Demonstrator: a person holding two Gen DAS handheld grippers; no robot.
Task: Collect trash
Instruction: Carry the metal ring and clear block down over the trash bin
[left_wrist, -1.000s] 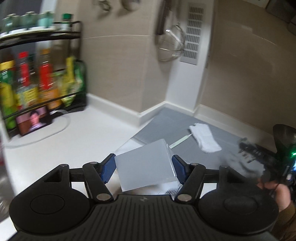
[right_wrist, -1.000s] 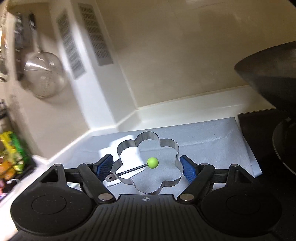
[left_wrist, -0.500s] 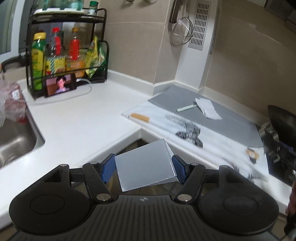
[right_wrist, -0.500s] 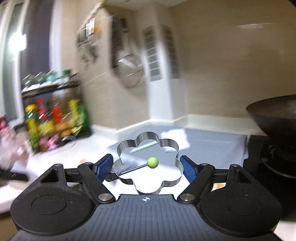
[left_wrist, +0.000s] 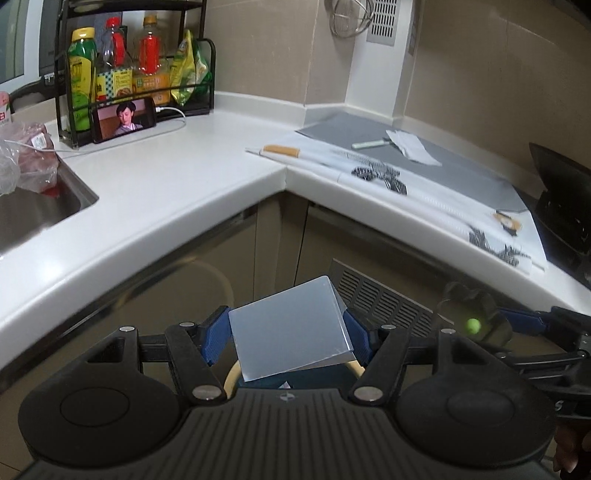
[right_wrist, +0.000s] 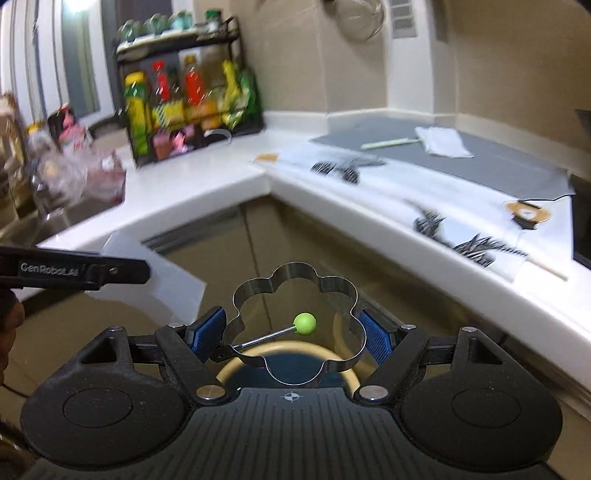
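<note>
My left gripper (left_wrist: 286, 338) is shut on a folded grey-white card (left_wrist: 288, 338), held in front of the cabinets below the counter corner. My right gripper (right_wrist: 295, 334) is shut on a flower-shaped metal ring (right_wrist: 325, 284) with a green-knobbed handle (right_wrist: 304, 324). Under both grippers shows the cream rim of a round bin (right_wrist: 343, 373), also in the left wrist view (left_wrist: 231, 374). The right gripper with the ring shows at the right of the left wrist view (left_wrist: 476, 325). The left gripper and card (right_wrist: 147, 284) show at the left of the right wrist view.
A white tissue (left_wrist: 412, 146) and a pale green stick (left_wrist: 367, 144) lie on a grey mat (left_wrist: 461, 171). A patterned sheet (left_wrist: 406, 192) covers the counter edge. A bottle rack (left_wrist: 136, 70), phone (left_wrist: 123, 118), sink (left_wrist: 33, 210), bagged meat (left_wrist: 26, 158) and black wok (left_wrist: 565, 206) stand around.
Both grippers have pulled back from the counter and lowered in front of the cabinets, still holding the card and the ring. The bin rim has come into view beneath them.
</note>
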